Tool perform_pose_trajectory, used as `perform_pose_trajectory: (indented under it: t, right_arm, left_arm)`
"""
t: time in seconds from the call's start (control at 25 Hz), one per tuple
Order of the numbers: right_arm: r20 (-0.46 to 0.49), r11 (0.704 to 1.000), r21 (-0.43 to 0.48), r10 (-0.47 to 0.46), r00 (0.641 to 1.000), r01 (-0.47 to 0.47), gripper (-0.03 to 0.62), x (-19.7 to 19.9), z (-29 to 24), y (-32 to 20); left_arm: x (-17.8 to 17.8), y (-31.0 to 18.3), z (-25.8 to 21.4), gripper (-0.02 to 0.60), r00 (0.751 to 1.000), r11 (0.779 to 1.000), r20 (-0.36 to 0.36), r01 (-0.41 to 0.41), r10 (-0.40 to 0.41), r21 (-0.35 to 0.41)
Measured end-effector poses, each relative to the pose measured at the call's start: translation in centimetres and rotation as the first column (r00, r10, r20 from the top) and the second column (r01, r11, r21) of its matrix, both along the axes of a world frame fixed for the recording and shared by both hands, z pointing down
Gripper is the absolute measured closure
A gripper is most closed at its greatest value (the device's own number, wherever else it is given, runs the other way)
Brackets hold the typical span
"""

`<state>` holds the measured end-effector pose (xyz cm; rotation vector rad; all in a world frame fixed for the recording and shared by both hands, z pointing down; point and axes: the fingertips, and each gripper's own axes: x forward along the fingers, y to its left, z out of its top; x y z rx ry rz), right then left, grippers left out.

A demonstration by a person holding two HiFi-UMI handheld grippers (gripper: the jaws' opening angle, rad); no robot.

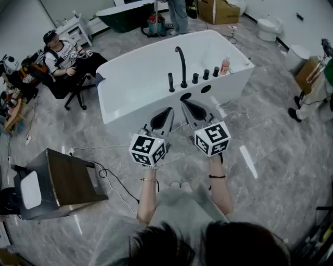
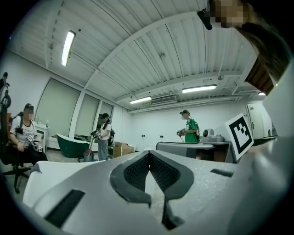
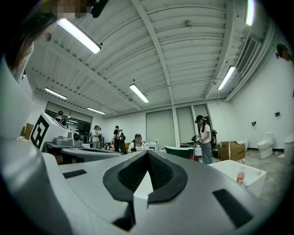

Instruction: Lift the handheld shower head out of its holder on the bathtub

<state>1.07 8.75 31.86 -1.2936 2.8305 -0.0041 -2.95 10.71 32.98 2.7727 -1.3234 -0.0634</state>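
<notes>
A white bathtub stands ahead of me on the grey floor. On its near rim a black handheld shower head stands upright in its holder, left of the tall curved black spout and three black knobs. My left gripper and right gripper hover side by side just short of the tub's near wall, below the shower head and apart from it. Both are shut with nothing between the jaws, as the left gripper view and right gripper view show.
A pink bottle stands on the rim's right end. A person sits on a chair at the left. A dark cabinet with cables stands at lower left. A green tub, boxes and toilets line the back.
</notes>
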Motion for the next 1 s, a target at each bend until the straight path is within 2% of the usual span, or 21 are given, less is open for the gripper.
perform_pose_trajectory:
  t: [0.32, 0.56, 1.0]
  right_arm:
    - [0.024, 1.0, -0.002, -0.001, 1.0, 0.001, 0.594, 0.8, 0.1, -0.7]
    - [0.022, 1.0, -0.009, -0.014, 1.0, 0.014, 0.594, 0.2, 0.5, -1.3]
    - [0.017, 0.999, -0.013, -0.033, 0.999, 0.033, 0.594, -2.2, 1.5, -7.7]
  left_arm:
    - [0.7, -0.1, 0.6, 0.577, 1.0, 0.999, 0.003, 0.026, -0.026, -0.021]
    - [-0.2, -0.6, 1.7, 0.577, 0.998, 0.997, -0.003, 0.056, -0.057, -0.053]
    - [-2.2, -6.9, 2.2, 0.577, 0.998, 0.997, -0.004, 0.059, -0.059, -0.042]
